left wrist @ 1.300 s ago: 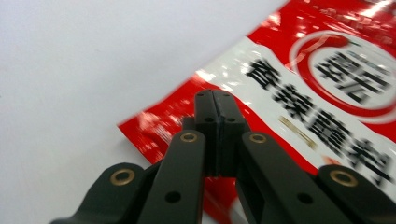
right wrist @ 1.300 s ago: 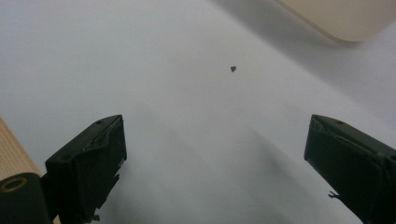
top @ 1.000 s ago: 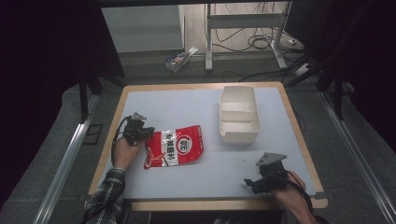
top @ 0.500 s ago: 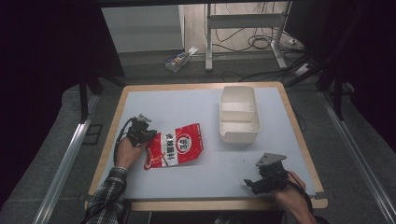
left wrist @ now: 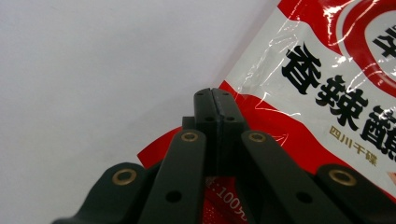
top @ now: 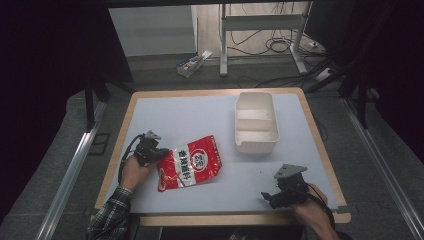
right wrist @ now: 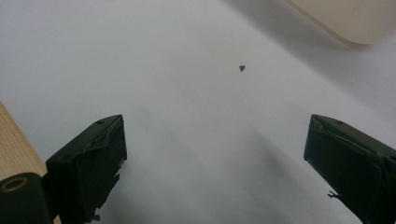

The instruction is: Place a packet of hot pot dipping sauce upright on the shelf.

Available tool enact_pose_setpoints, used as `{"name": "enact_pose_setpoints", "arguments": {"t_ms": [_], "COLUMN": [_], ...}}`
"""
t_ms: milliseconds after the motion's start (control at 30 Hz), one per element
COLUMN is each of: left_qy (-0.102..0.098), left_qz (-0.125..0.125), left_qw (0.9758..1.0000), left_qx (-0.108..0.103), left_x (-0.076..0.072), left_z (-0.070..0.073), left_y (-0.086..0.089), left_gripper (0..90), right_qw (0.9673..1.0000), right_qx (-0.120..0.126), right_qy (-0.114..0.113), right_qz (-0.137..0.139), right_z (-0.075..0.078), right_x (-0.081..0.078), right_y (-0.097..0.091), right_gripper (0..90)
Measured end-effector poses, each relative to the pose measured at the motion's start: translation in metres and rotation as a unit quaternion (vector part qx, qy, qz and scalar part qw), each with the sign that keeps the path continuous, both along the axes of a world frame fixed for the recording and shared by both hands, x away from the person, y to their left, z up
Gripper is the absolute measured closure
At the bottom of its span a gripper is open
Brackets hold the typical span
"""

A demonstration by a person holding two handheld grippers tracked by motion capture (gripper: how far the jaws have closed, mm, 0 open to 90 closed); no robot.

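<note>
Left hand-held gripper (top: 159,154) pressed together, pinching left edge of red-white seasoning packet (top: 192,162). Packet lying flat on counter (top: 200,115), left of centre, well apart from white two-compartment tray (top: 256,123) at far right. Right hand-held gripper (top: 270,196) spread, nothing between jaws, resting near front right corner.

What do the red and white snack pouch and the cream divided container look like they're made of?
The red and white snack pouch looks like thin glossy plastic film: it shows bright glare streaks and fine wrinkles over its print. The cream divided container seems to be moulded plastic with a smooth, duller finish, rounded corners and thin walls; coated pulp can't be ruled out.
</note>
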State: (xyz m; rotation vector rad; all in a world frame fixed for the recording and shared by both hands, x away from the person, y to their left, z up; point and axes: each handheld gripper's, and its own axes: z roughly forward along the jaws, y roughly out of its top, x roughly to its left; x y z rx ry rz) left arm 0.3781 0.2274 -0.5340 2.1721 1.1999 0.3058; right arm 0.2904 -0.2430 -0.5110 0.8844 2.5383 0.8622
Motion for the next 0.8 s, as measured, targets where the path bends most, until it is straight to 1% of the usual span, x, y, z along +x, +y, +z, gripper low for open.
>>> {"name": "enact_pose_setpoints", "arguments": {"t_ms": [33,100,133,167,300,333,400,467,567,600,700,733,767,800], "left_qy": [-0.001,0.002,0.002,0.003,0.007,0.007,0.008,0.014,0.014,0.014,0.0,0.0,-0.013,-0.02], "left_qz": [-0.003,-0.005,-0.005,-0.007,-0.014,-0.014,-0.018,-0.025,-0.032,-0.032,-0.041,-0.041,-0.047,-0.045], "left_qw": [1.0,1.0,1.0,1.0,0.9999,0.9999,0.9998,0.9996,0.9994,0.9994,0.9991,0.9991,0.9988,0.9987], "left_qx": [0.003,0.004,0.004,0.004,0.001,0.001,-0.001,-0.004,-0.005,-0.005,-0.001,-0.001,0.006,0.009], "left_x": [-0.005,-0.011,-0.011,-0.018,-0.031,-0.031,-0.037,-0.046,-0.057,-0.057,-0.06,-0.06,-0.06,-0.06], "left_z": [0.0,0.001,0.001,0.001,0.002,0.002,0.002,0.002,0.002,0.002,0.001,0.001,0.002,0.002], "left_y": [-0.002,-0.004,-0.004,-0.006,-0.009,-0.009,-0.011,-0.014,-0.017,-0.017,-0.018,-0.018,-0.018,-0.018], "left_gripper": [90.0,90.0,90.0,90.0,90.0,90.0,90.0,90.0,90.0,90.0,90.0,90.0,89.9,89.8], "right_qw": [1.0,1.0,1.0,1.0,1.0,1.0,1.0,1.0,0.9999,0.9999,0.9999,0.9999,0.9999,0.9999], "right_qx": [0.001,0.0,0.0,0.001,0.0,0.0,0.0,0.001,0.005,0.005,0.006,0.007,0.007,0.007], "right_qy": [0.0,-0.001,-0.001,-0.001,-0.001,-0.001,-0.001,0.0,0.002,0.002,0.001,0.001,0.0,-0.001], "right_qz": [0.0,0.001,0.001,0.002,0.005,0.006,0.007,0.007,0.012,0.013,0.014,0.014,0.014,0.013], "right_z": [0.0,0.0,0.0,0.0,0.0,0.0,0.0,0.0,0.0,0.0,0.0,0.0,0.001,0.001], "right_x": [0.0,0.0,0.0,0.0,-0.001,-0.001,-0.001,-0.001,-0.001,-0.002,-0.001,-0.001,-0.001,-0.001], "right_y": [0.0,0.0,0.0,0.0,0.001,0.001,0.001,0.002,0.002,0.002,0.002,0.002,0.002,0.002], "right_gripper": [6.0,6.0,6.0,6.0,6.0,5.9,6.0,5.9,5.9,5.9,5.9,5.9,5.9,5.9]}}
